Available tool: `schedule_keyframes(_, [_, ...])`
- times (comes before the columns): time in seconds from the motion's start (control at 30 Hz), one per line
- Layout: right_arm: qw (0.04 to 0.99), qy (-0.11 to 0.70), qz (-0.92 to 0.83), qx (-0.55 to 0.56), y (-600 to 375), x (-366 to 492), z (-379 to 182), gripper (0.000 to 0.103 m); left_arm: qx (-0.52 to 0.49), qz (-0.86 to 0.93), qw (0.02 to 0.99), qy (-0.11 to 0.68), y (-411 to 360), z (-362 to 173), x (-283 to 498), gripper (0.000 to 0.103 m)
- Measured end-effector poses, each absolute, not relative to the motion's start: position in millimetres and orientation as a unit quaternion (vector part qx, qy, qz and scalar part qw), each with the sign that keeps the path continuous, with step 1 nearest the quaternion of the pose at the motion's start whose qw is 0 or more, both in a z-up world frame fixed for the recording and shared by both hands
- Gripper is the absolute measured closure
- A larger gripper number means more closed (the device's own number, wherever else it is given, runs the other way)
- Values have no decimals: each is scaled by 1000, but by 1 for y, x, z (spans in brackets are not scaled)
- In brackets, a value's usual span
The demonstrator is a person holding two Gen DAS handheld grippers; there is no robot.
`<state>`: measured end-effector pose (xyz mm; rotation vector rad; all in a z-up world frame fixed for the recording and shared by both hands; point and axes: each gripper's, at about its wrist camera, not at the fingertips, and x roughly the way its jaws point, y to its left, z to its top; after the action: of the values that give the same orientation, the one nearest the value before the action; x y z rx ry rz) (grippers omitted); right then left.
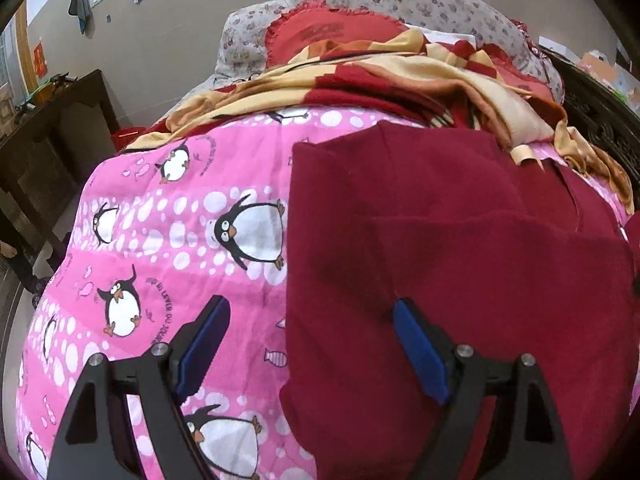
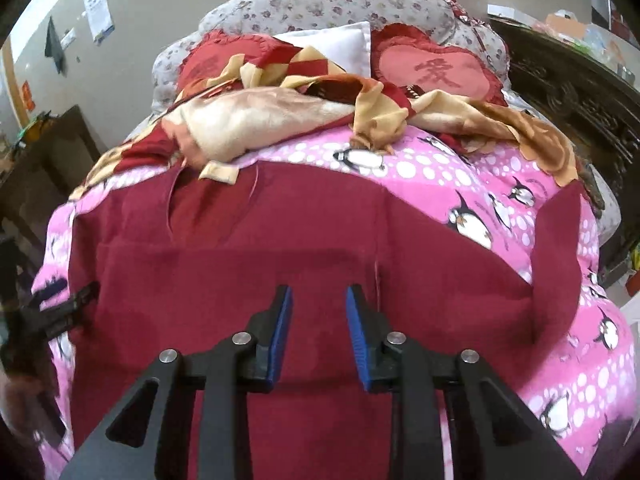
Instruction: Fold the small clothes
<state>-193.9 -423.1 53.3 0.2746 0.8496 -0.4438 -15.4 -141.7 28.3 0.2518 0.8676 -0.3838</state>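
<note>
In the left wrist view, the left tongs (image 1: 310, 314) are spread wide and grasp nothing; they hover over the left edge of the dark red garment (image 1: 440, 240), which lies flat on the pink penguin quilt (image 1: 168, 220) of the bed.

In the right wrist view, the right tongs (image 2: 319, 300) stand parted, released, above the garment's (image 2: 240, 264) middle. A crumpled red and cream blanket (image 2: 256, 116) lies beyond.

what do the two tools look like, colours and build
Both match. The left tool and right tool have black angular frames with triangular cut-outs, silver round bolt heads at the joints, and two fingers lined with blue pads; the right tool's pads look ribbed. No cables, markings or sleeves show.
</note>
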Motion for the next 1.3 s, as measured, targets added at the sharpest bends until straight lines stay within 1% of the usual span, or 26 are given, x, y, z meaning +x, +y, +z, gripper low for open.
schedule_keyframes(0.1, [851, 456, -233, 117, -426, -189, 22, 74, 116, -184, 884, 413, -138, 37, -23, 15])
schedule_keyframes(0.13, [855, 448, -236, 110, -424, -192, 23, 71, 116, -187, 885, 411, -138, 41, -26, 15])
schedule_keyframes(0.2, [859, 443, -227, 118, -423, -198, 30, 71, 117, -192, 885, 408, -138, 47, -32, 15])
schedule_keyframes(0.37, [869, 413, -199, 187, -437, -227, 49, 70, 120, -207, 882, 405, -145, 57, -44, 15])
schedule_keyframes(0.5, [872, 381, -256, 173, -463, -262, 76, 70, 105, -232, 880, 401, -150, 64, -65, 15])
schedule_keyframes(0.6, [859, 367, -304, 186, -497, -287, 86, 60, 104, -258, 871, 405, -163, 59, -80, 15])
schedule_keyframes(0.7, [826, 359, -359, 243, -551, -315, 83, 59, 135, -270, 860, 412, -181, 45, -89, 15])
schedule_keyframes(0.8, [811, 347, -375, 283, -579, -326, 78, 59, 150, -267, 854, 421, -192, 31, -92, 15])
schedule_keyframes(1.0, [812, 352, -371, 280, -604, -297, 70, 59, 158, -262, 851, 427, -196, 21, -92, 15])
schedule_keyframes(1.1, [794, 372, -387, 286, -629, -270, 52, 59, 158, -261, 849, 431, -194, 20, -92, 15])
schedule_keyframes(1.23, [774, 370, -403, 320, -655, -258, 29, 59, 161, -259, 848, 434, -192, 20, -94, 15])
schedule_keyframes(1.3, [760, 388, -406, 326, -665, -254, 15, 60, 166, -258, 847, 435, -193, 19, -94, 15])
